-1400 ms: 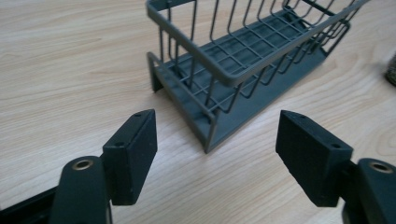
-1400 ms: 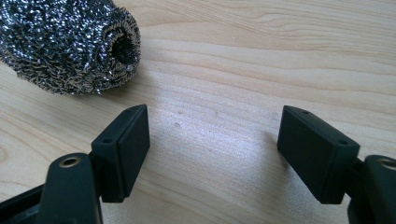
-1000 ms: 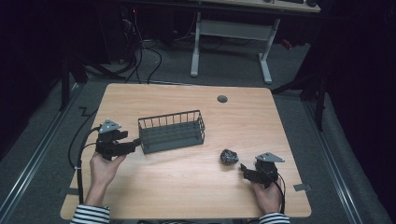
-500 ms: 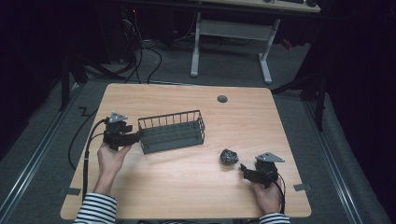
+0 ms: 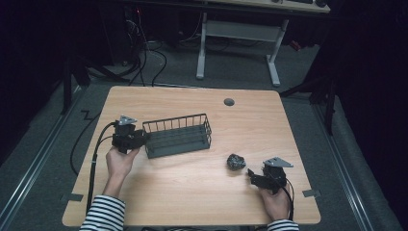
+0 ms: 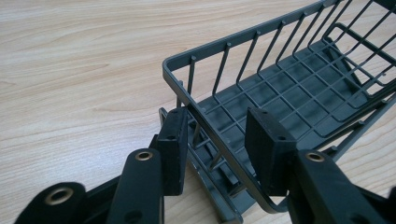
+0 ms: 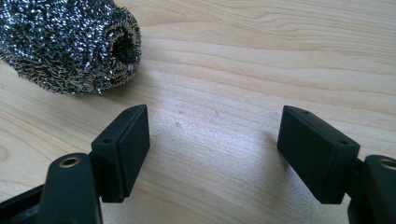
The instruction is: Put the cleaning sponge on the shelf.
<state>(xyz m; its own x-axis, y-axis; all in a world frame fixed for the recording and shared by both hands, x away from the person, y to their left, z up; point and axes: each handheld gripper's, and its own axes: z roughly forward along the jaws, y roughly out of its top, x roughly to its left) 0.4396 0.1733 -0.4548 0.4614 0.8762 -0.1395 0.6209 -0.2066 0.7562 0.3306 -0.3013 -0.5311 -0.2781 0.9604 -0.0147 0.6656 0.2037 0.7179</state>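
We are looking at a dark wire basket point(image 5: 178, 134) lying on the wooden table point(image 5: 192, 192), its near short end sitting right between the jaws of the left gripper point(image 5: 144, 138). In the left gripper view, the basket's point(image 6: 280, 88) end rim is running between the two pads: the left pad is touching or nearly touching the outside of the rim, while the right pad is standing a little apart inside the basket, so the left gripper point(image 6: 219, 135) is straddling the wire with its jaws spread and not yet pinching it. Compared with a second ago, we are seeing the left hand point(image 5: 120, 161) pushed forward and inward, bringing the gripper from beside the basket onto its end; the basket itself is sitting where it was. Farther out, a steel scouring ball point(image 5: 235, 161) is resting just ahead and to the left of the right gripper point(image 5: 250, 173), close but not touching. In the right gripper view, the scourer point(image 7: 70, 42) is lying beyond the left pad, and the right gripper's point(image 7: 212, 140) jaws are gaping wide over bare wood. The right hand point(image 5: 275, 202) is staying where it was a second ago.
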